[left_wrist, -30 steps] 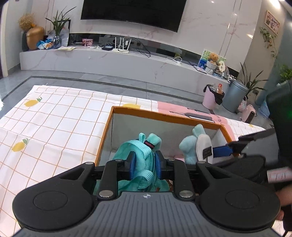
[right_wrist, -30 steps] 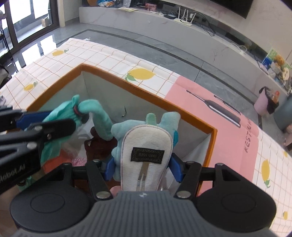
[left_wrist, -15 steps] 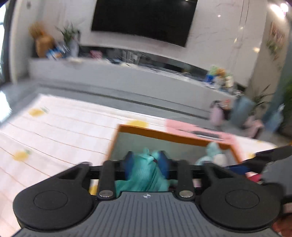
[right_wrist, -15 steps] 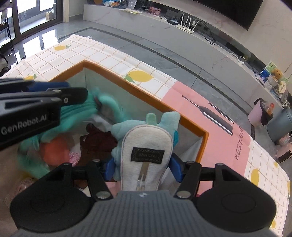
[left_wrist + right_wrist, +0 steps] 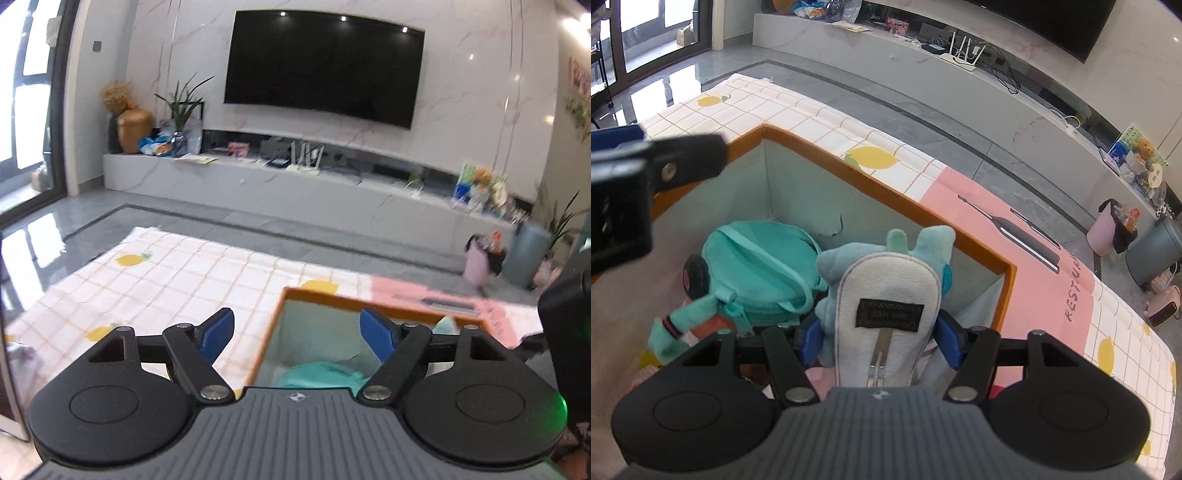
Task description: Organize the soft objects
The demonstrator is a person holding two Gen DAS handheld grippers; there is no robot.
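Note:
An orange-rimmed box stands on the table with soft toys inside. A teal round bag lies in it, loose; its top also shows in the left wrist view as the teal bag. My left gripper hangs above the box's near left corner, its jaws opening wide with nothing between them. One of its fingers shows at the upper left of the right wrist view. My right gripper holds a pale blue plush slipper sole-up over the box. Its jaws are just beginning to open, with the pads still against the slipper's sides.
A lemon-print checked cloth with a pink panel covers the table around the box. More soft items lie under the bag, one orange-red. Beyond the table are a grey floor, a marble TV console, a pink bin and a grey bin.
My left gripper let go of the teal bag, which dropped into the box, then opened wide and rose, tilting up toward the room. The right gripper still holds the slipper in place.

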